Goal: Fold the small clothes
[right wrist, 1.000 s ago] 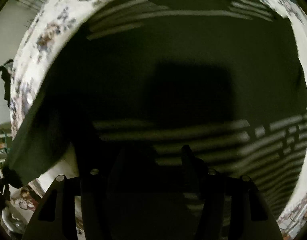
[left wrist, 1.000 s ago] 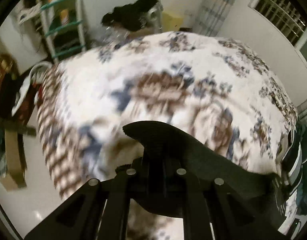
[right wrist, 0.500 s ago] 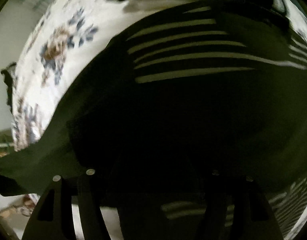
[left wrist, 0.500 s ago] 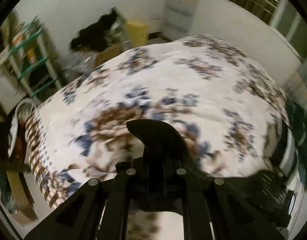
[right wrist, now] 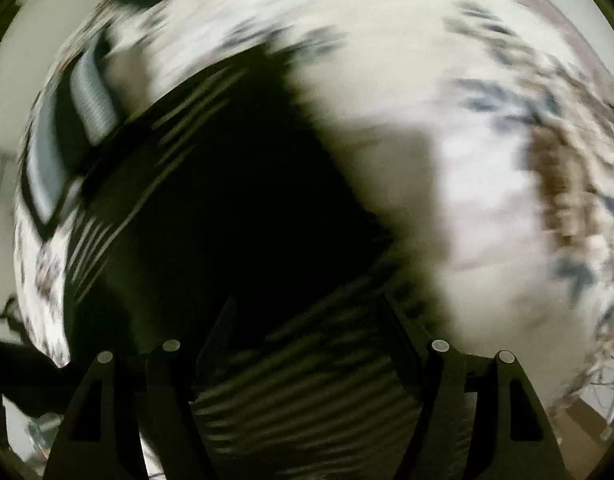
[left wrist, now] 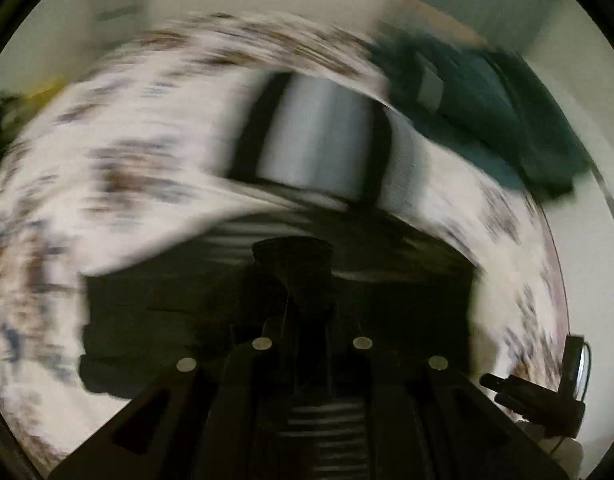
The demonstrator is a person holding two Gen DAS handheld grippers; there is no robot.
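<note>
A dark striped garment (left wrist: pixel 387 300) lies on the floral bed sheet (left wrist: pixel 127 160). Both views are blurred by motion. My left gripper (left wrist: pixel 293 280) is shut on a fold of the dark garment, which hangs over the fingers. In the right wrist view the same garment (right wrist: pixel 227 208) fills the lower left, and its striped cloth runs down between my right gripper's fingers (right wrist: pixel 307 360). The right jaws stand wide and the fingertips are lost in the dark cloth.
A grey and black striped garment (left wrist: pixel 315 140) lies farther back on the bed. A teal heap of clothes (left wrist: pixel 487 108) sits at the far right. The other gripper's body (left wrist: pixel 547 396) shows at the lower right edge.
Both grippers have swung fast. The left view has turned from the bare floral sheet onto the dark garment. In the right view the garment has shifted to the left, baring the sheet.
</note>
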